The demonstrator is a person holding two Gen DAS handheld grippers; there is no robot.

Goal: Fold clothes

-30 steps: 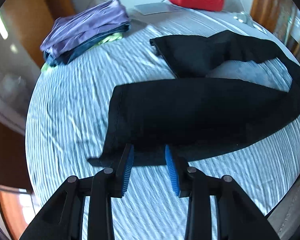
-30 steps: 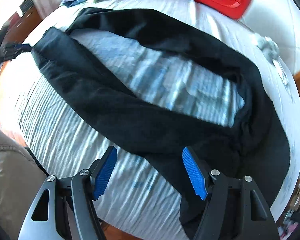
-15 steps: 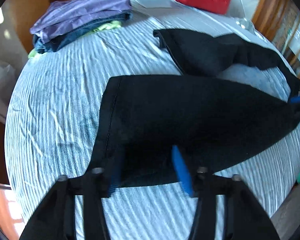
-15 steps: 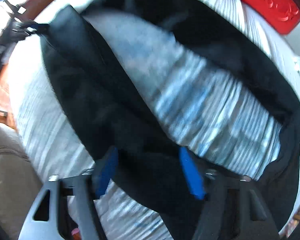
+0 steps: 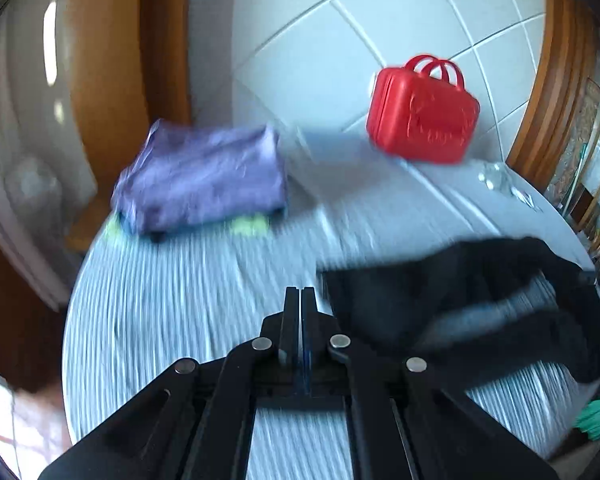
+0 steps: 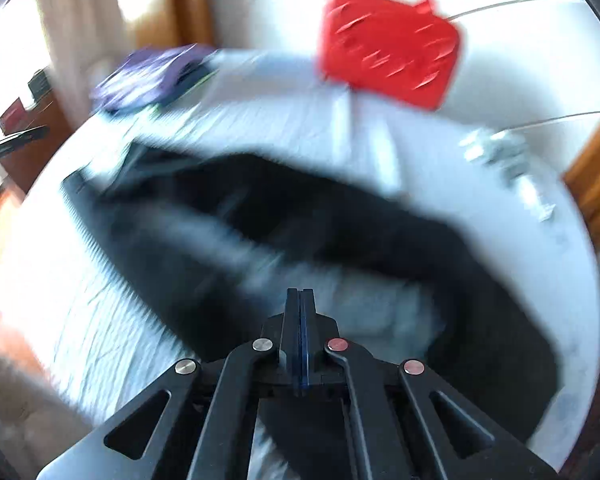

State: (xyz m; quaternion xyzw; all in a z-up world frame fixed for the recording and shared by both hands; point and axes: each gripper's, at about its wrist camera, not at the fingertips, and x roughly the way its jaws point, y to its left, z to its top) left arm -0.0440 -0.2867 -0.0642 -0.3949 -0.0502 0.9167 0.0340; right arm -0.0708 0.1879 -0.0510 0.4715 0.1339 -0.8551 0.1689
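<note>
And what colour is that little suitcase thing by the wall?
The little suitcase is bright red, handles too. The left wrist view shows it best.

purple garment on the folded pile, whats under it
Under the purple garment, a dark blue layer shows at the pile's edges and a lime green piece sticks out at the bottom, on the striped sheet. How many more items it covers is hidden.

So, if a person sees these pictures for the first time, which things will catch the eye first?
The bright red case stands out first, at the far edge of the striped bed against the white tiled wall. Next comes the black garment sprawled across the bed, blurred in both views. A folded pile of clothes with a purple piece on top lies at the far left, and each view shows its own gripper, left and right, with jaws closed.
</note>
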